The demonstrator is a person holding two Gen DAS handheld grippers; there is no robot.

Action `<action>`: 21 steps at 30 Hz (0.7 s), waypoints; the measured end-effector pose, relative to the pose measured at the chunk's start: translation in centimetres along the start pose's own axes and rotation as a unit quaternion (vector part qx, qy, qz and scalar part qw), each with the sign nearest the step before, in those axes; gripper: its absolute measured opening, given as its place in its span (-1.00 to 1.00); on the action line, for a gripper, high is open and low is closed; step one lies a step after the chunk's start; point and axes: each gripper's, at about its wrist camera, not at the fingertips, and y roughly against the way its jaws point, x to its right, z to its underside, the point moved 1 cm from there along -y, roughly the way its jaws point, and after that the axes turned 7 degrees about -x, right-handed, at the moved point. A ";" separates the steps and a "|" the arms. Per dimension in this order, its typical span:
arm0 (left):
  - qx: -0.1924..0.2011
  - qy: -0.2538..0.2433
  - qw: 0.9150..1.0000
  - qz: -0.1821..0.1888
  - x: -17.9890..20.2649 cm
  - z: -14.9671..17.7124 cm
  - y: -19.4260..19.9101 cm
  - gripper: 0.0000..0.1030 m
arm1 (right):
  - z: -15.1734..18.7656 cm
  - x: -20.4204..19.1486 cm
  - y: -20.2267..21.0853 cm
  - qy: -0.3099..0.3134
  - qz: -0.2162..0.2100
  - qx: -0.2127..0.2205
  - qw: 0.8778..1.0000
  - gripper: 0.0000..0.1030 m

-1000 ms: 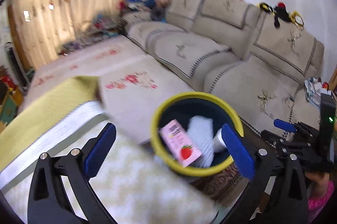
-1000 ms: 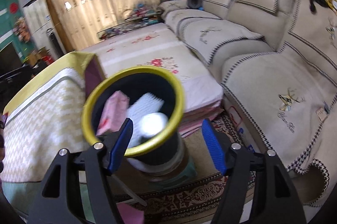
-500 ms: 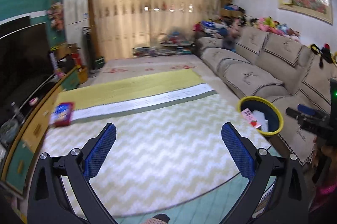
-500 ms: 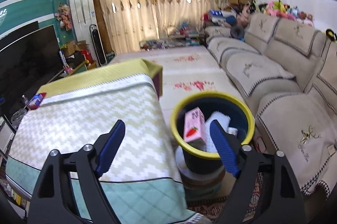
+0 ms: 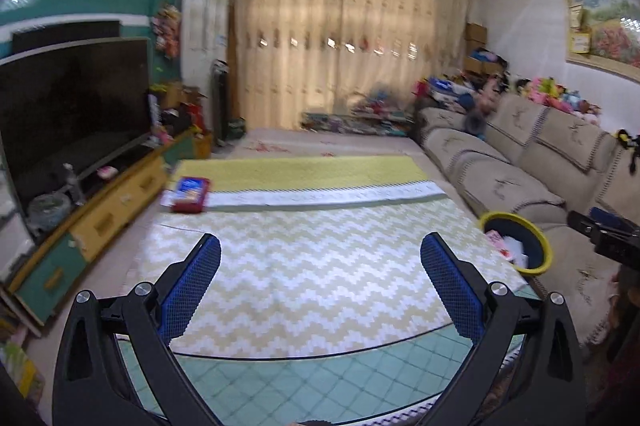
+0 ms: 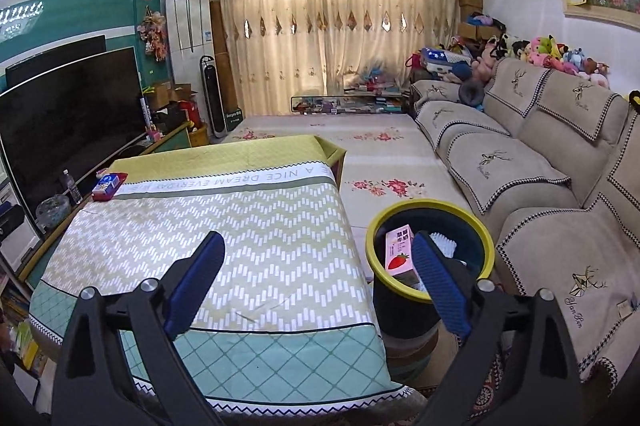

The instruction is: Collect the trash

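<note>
The left hand-held gripper (image 5: 320,290) hangs above the near part of the surface (image 5: 312,266), and its two blue fingers are spread wide with nothing between them. The right hand-held gripper (image 6: 318,284) is also spread and holds nothing; its right finger stands in front of the trash bin (image 6: 482,230).

The surface wears a cloth with a zigzag pattern, a white band with letters and a yellow far end. On the far left corner of it lies a red and blue packet (image 6: 109,185) — flat on the cloth, close to the edge and well apart from both grippers.

The trash bin is dark with a yellow rim and stands on the floor just beside the right edge of the surface, between it and the beige sofa (image 6: 540,161). Inside it a pink strawberry milk carton (image 6: 399,253) leans against the left wall, and something white (image 6: 444,244) lies beside it — I cannot tell what it is.

A large television (image 5: 72,105) stands at the left side.
</note>
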 end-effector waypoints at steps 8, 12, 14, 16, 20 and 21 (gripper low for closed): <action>0.004 0.007 1.000 -0.022 -0.4 0.2 1.5 0.91 | 0.5 0.3 -0.5 -0.005 -0.011 -0.006 1.000 0.75; -0.006 0.008 1.000 -0.015 0.0 -0.2 0.9 0.91 | 0.5 0.3 -0.8 -0.006 -0.011 -0.008 1.000 0.75; -0.009 0.007 1.000 -0.013 0.0 -0.4 0.6 0.91 | 0.3 0.3 -0.9 -0.008 -0.011 -0.008 1.000 0.75; -0.011 0.006 1.000 -0.012 0.1 -0.4 0.4 0.91 | 0.3 0.4 -1.0 -0.009 -0.011 -0.009 1.000 0.75; -0.015 0.008 1.000 -0.012 0.1 -0.5 0.1 0.91 | 0.2 0.5 -1.3 -0.010 -0.011 -0.010 1.000 0.75; -0.015 0.008 1.000 -0.012 0.1 -0.5 0.0 0.91 | 0.2 0.5 -1.2 -0.010 -0.011 -0.010 1.000 0.75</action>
